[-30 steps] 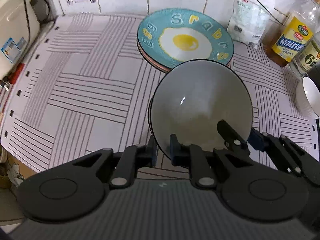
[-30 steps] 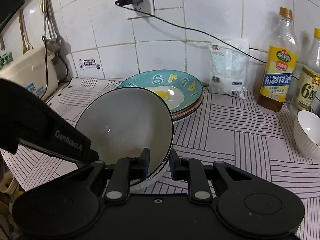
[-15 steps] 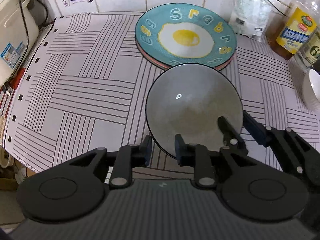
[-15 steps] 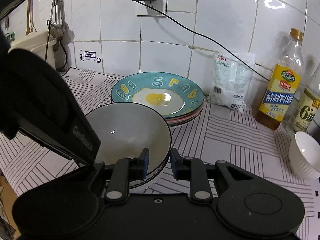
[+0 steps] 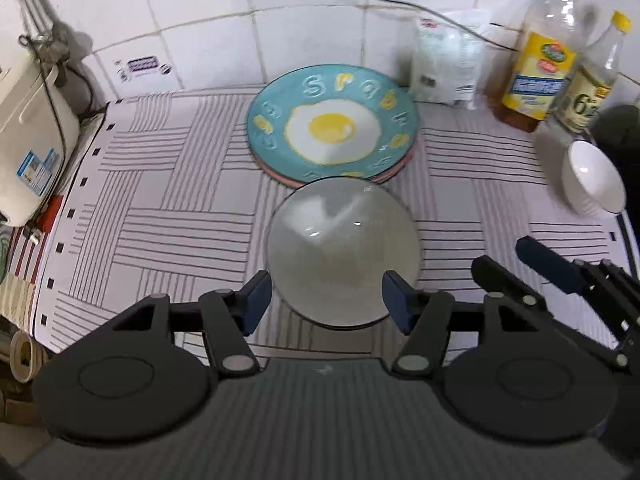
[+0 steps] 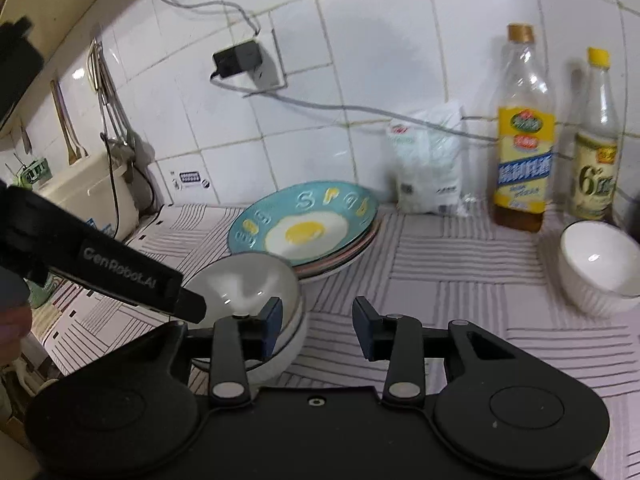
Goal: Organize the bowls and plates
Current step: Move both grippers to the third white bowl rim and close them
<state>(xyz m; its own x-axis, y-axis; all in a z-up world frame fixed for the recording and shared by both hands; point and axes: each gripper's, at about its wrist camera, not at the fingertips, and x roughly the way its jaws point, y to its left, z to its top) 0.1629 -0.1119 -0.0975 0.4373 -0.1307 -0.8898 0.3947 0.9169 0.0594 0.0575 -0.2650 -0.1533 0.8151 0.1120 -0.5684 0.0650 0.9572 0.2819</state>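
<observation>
**A lived-in home kitchen counter**

The fried-egg plate (image 5: pixel 332 128) serves as the landmark, lying on a counter under a striped mat (image 5: pixel 160 200). Behind it rises a wall of white tiles (image 6: pixel 400 60) with darkened grout, where a black plug adapter (image 6: pixel 238 58) sits in a socket and its cable trails across. Right of the plate stand a bag of white powder (image 6: pixel 430 168), a yellow-labelled cooking wine bottle (image 6: pixel 524 152) and a vinegar bottle (image 6: pixel 596 160). Left of the plate sits a cream appliance (image 5: pixel 28 140), with utensils (image 6: pixel 66 124) hanging above it. Bowls rest nearby: a grey bowl (image 5: pixel 344 252) just in front, a white bowl (image 6: pixel 596 268) well right.
</observation>
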